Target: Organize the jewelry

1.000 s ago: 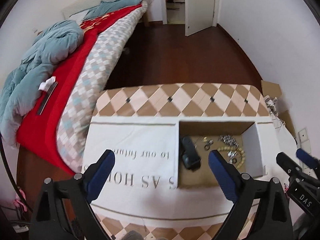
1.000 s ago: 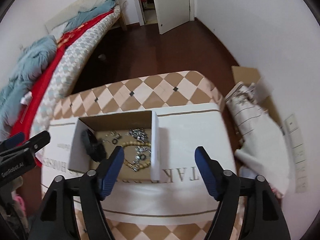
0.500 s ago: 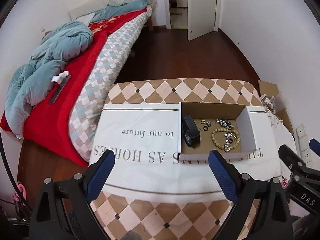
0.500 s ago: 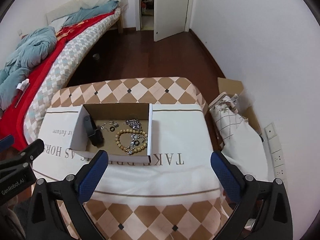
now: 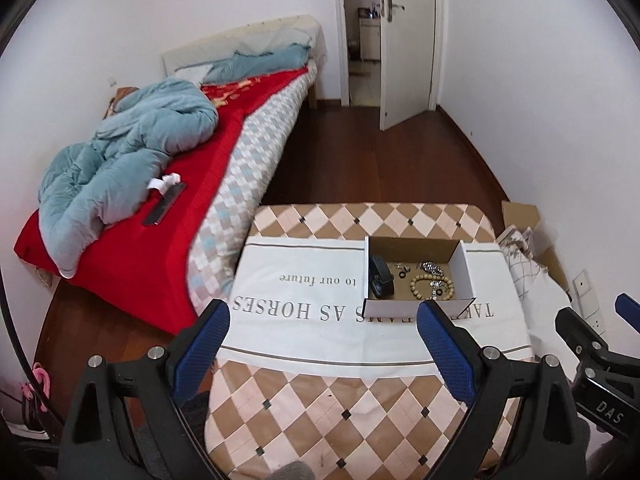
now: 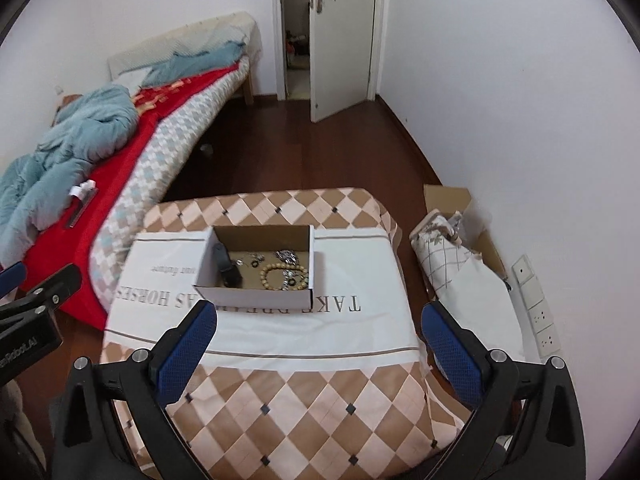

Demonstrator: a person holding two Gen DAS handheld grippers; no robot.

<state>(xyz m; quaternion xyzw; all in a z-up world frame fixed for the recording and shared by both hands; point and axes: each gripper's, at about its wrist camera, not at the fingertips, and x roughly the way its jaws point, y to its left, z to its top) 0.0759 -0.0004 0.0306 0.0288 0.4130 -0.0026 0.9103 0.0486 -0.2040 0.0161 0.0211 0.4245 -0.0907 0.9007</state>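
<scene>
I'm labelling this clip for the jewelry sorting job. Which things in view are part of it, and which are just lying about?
Part of the job:
- cardboard box
- bead bracelet inside it
- small rings and silver chain
- black object in the box
- both tongs, open and empty: left, right

Lying about:
- bed
- blue quilt
- door
- checked bundle

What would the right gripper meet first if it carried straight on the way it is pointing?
Probably the white cloth on the table, just in front of the cardboard box; the right gripper is open and empty, though depth is uncertain.
</scene>
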